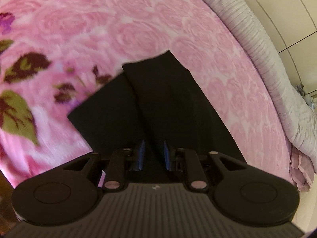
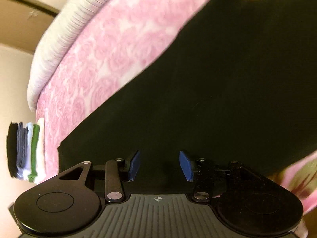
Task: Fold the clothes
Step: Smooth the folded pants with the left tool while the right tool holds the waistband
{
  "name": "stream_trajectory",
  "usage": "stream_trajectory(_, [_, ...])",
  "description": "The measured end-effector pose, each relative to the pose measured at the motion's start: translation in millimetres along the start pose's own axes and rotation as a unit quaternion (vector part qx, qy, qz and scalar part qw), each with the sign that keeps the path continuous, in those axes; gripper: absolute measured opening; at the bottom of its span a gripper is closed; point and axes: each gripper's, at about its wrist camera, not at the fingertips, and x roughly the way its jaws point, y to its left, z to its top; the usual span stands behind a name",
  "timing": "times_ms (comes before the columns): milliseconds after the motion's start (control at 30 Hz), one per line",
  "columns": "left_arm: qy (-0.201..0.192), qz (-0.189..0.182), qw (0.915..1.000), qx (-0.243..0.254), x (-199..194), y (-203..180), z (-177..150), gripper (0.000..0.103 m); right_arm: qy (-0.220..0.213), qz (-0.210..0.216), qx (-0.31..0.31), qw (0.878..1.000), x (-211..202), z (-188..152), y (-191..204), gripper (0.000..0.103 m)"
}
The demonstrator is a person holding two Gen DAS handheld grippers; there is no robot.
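Black garment (image 1: 158,107) spread on the pink rose-patterned blanket (image 1: 122,25), likely laid flat there so creases can be set; in the left view two dark panels overlapping lengthwise, perhaps trouser legs. Left gripper (image 1: 153,154) low over the near end, blue pads (image 1: 141,154) narrowly apart with dark cloth between them; whether actually pinched, impossible to tell. Right gripper (image 2: 160,165) over the same cloth (image 2: 227,89), fingers apart, nothing held, seemingly lined up for an edge. Stack of folded clothes (image 2: 25,150) parked at the bed's edge, away from the working area.

black garment (image 2: 227,83) cut off at right edge, folded stack (image 2: 25,150) motion-blurred, floral bedspread (image 1: 23,91) smeared
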Motion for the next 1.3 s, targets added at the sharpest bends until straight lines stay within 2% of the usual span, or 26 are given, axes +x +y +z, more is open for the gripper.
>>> stream_trajectory(100, [-0.016,-0.008,0.9998,0.013,2.8,-4.0,-15.2,0.016,-0.045,-0.002,-0.091,0.995,-8.5,0.4,-3.7,0.048])
stream_trajectory(267, [-0.076,-0.026,0.9965,0.025,5.0,3.2,-36.1,0.016,-0.120,-0.006,-0.242,0.963,-12.2,-2.6,-20.0,0.049])
stream_trajectory(433, [-0.119,-0.050,0.9915,0.015,6.5,17.5,-45.8,0.016,-0.123,0.004,-0.308,0.943,-5.9,-4.0,-48.5,0.048])
stream_trajectory(500, [-0.126,-0.064,0.9899,-0.006,5.7,25.9,-49.3,0.017,-0.131,-0.008,-0.351,0.927,-9.6,-17.2,-54.0,0.048])
stream_trajectory(567, [-0.128,-0.079,0.9883,-0.024,4.9,32.1,-50.9,0.017,-0.144,-0.022,-0.403,0.904,-13.4,-42.0,-59.1,0.048])
stream_trajectory(633, [-0.129,-0.072,0.9883,-0.038,4.0,34.4,-50.0,0.017,-0.163,-0.035,-0.440,0.882,-20.9,-61.2,-64.0,0.048])
stream_trajectory(667, [-0.130,-0.069,0.9882,-0.045,3.6,35.5,-49.5,0.017,-0.169,-0.042,-0.447,0.877,-26.1,-66.1,-66.4,0.048])
stream_trajectory(767, [-0.137,-0.063,0.9876,-0.043,6.3,31.4,-38.0,0.022,-0.163,-0.048,-0.421,0.891,-42.3,-65.7,-72.9,0.048])
stream_trajectory(833, [-0.145,-0.058,0.9869,-0.040,9.8,28.0,-30.9,0.023,-0.172,-0.033,-0.416,0.893,-50.7,-61.9,-74.4,0.049])
stream_trajectory(933, [-0.144,-0.079,0.9839,-0.070,15.8,29.9,-26.0,0.023,-0.176,-0.063,-0.389,0.902,-58.8,-55.6,-79.2,0.049])
stream_trajectory(1067, [-0.148,-0.086,0.9822,-0.076,21.7,29.2,-23.3,0.024,-0.155,-0.064,-0.362,0.917,-54.6,-44.1,-87.0,0.049])
stream_trajectory(1200, [-0.148,-0.079,0.9835,-0.066,32.3,28.7,-16.3,0.019,-0.146,-0.122,-0.347,0.918,-45.8,-32.3,-89.3,0.049])
stream_trajectory(1300, [-0.150,-0.066,0.9850,-0.052,31.9,25.0,-14.6,0.018,-0.156,-0.144,-0.334,0.918,-51.8,-27.3,-94.8,0.049])
